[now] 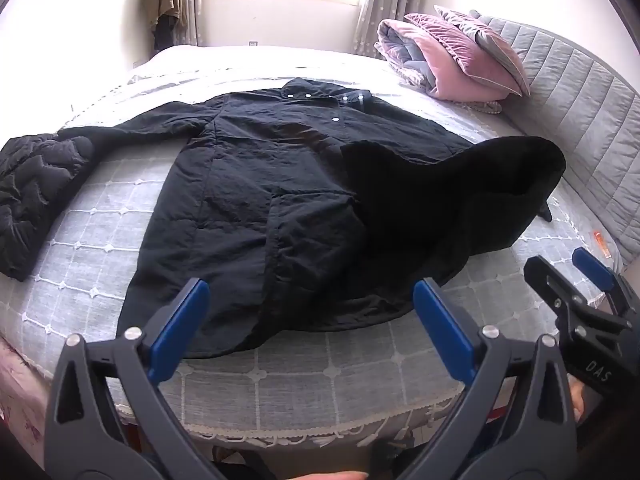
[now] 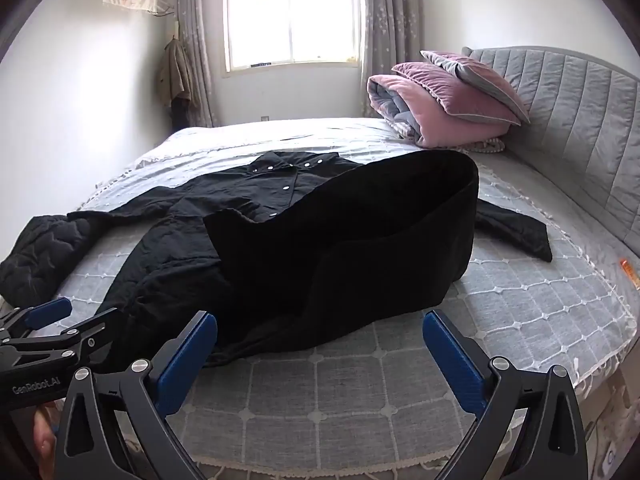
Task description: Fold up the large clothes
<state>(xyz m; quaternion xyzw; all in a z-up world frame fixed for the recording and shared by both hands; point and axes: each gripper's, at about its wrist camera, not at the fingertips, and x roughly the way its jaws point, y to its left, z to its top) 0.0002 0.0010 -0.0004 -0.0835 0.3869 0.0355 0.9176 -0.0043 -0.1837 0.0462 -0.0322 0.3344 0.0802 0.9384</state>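
The grey bedspread (image 2: 520,300) is carrying the black coat (image 1: 248,200) spread flat, its right half lying buried under a second black garment (image 2: 360,240). I am hovering both my left gripper (image 1: 312,320) and right gripper (image 2: 320,352) wide open and empty over the bare near edge. Only the right view is showing the coat's far sleeve (image 2: 516,232) poking out towards the headboard (image 2: 580,120).

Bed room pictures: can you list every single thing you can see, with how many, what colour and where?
coat: one, black, spread flat on the bed
dark garment: one, black, lying over the coat's right side
quilted jacket: one, black, at the bed's left edge
bed cover: one, grey with white grid
pillows: two, pink and grey, by the headboard
folded quilt: one, pink and grey, under the pillows
headboard: one, grey
window: one, bright, far wall
curtains: grey, beside the window
left gripper: blue jaws open, empty
right gripper: blue jaws open, empty
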